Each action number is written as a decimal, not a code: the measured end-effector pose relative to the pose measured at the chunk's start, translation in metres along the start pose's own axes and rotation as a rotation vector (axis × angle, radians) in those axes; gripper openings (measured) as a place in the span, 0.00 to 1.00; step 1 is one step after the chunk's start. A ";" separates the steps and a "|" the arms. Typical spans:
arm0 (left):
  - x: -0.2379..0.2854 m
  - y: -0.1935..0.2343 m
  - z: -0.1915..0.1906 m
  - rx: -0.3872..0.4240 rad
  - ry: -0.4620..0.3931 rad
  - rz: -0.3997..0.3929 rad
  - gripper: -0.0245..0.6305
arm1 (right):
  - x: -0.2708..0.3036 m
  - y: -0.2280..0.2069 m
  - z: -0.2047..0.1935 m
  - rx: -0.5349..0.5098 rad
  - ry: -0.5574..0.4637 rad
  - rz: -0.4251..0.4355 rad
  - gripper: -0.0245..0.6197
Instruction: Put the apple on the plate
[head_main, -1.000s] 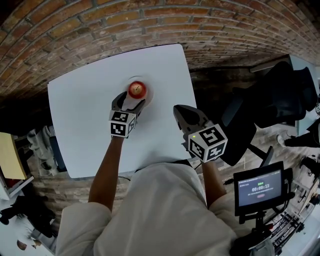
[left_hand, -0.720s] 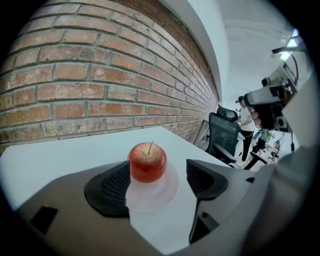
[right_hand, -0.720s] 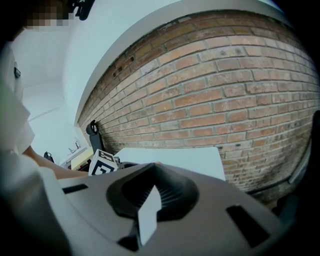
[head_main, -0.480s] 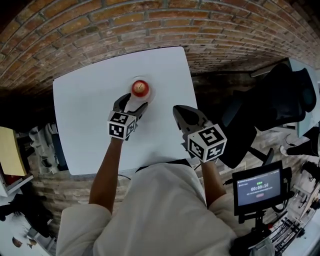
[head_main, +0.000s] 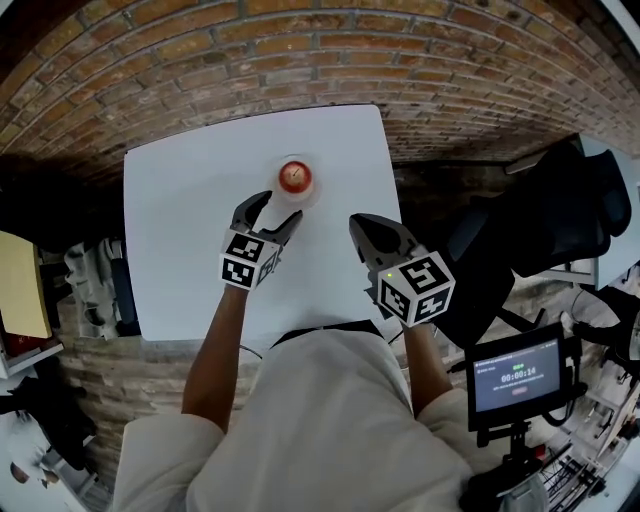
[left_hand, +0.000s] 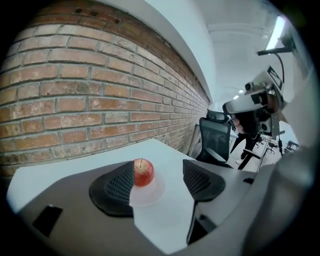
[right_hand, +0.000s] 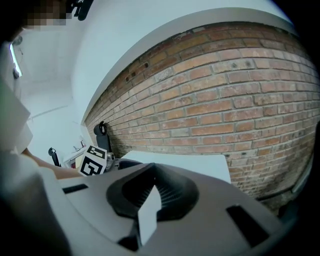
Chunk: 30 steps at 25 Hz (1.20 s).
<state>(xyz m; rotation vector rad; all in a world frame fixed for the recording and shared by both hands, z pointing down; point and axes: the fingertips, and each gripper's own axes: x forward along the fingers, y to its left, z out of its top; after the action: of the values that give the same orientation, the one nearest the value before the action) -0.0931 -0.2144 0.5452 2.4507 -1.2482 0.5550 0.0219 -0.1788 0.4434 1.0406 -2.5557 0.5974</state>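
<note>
The left gripper (head_main: 272, 208) is let go. Its jaws have just been closing a little, but they are wide apart with nothing in between. In the left gripper view its left pad (left_hand: 116, 188) hides the left side of the apple (left_hand: 143, 173) and part of the plate (left_hand: 152, 194). From above, the plate is pale like the white table (head_main: 180, 240) and hard to see. The apple sits on the plate, just past the left gripper's tips, and does not touch them. It is round and red with a bit of yellow. It stands straight up, with its thin stem pointing up. To the right, the right gripper (head_main: 360, 224) is closed tight on nothing, near the table's right edge.
</note>
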 end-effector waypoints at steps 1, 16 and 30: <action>-0.004 -0.001 0.003 0.005 -0.008 0.005 0.51 | -0.001 0.003 0.001 -0.005 -0.003 0.004 0.04; -0.073 -0.024 0.046 0.076 -0.159 0.110 0.39 | -0.030 0.034 0.025 -0.085 -0.071 0.035 0.04; -0.144 -0.039 0.094 0.098 -0.353 0.196 0.25 | -0.053 0.078 0.058 -0.165 -0.146 0.100 0.04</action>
<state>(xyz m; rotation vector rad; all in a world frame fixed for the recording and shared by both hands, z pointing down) -0.1205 -0.1362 0.3892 2.6038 -1.6468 0.2393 -0.0054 -0.1254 0.3501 0.9367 -2.7421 0.3390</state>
